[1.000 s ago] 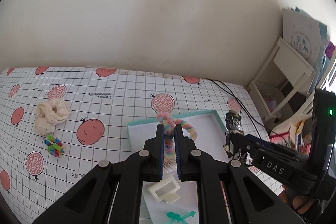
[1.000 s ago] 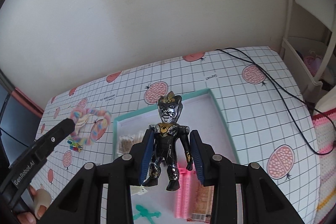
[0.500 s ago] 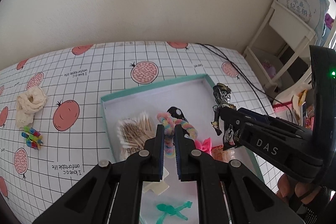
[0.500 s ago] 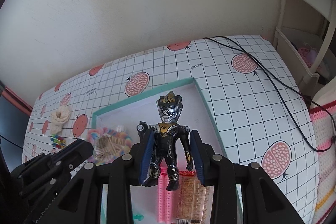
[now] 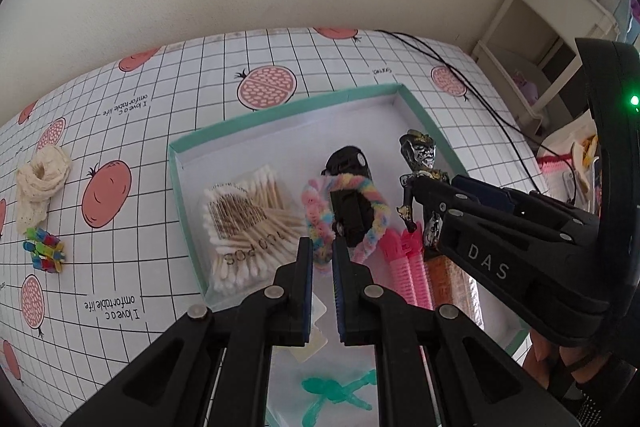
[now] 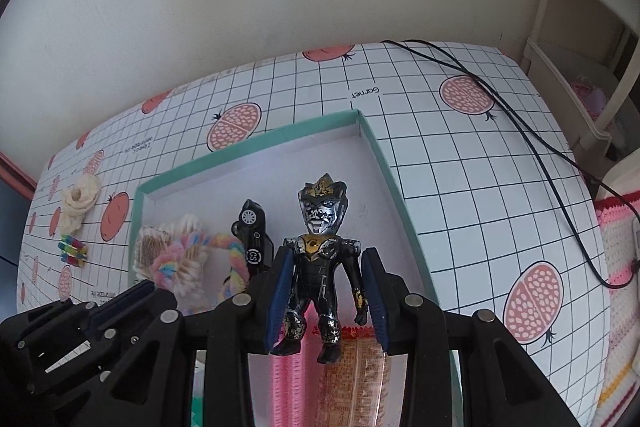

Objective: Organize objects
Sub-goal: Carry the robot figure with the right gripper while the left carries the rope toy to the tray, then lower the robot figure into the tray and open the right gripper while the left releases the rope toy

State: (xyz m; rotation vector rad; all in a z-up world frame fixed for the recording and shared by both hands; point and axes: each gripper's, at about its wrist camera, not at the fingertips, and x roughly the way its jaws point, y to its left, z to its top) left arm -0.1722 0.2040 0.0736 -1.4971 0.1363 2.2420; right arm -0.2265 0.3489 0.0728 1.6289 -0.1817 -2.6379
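1. Pomegranate-print grid cloth covers the desk [image 5: 192, 75], which stands against a plain cream wall; a black cable [image 6: 532, 143] trails across its right side.
2. A teal-rimmed box [image 5: 280, 103] sits on the desk, holding a cotton-swab pack [image 5: 244, 223], a black toy car [image 5: 348, 183], pink combs [image 5: 400, 267] and a green figure [image 5: 336, 391].
3. The left gripper [image 5: 322, 255] hangs over the box, jaws narrow, pinching a pastel fuzzy ring [image 5: 316, 215] that loops in front of the car.
4. The right gripper [image 6: 326, 291] is just beside it, jaws clamped on the waist of a black-and-silver figure [image 6: 320, 259], held upright above the box's right half.
5. Out on the cloth, left of the box, lie a cream scrunchie [image 5: 42, 175] and a bright clip bundle [image 5: 44, 251], close together.
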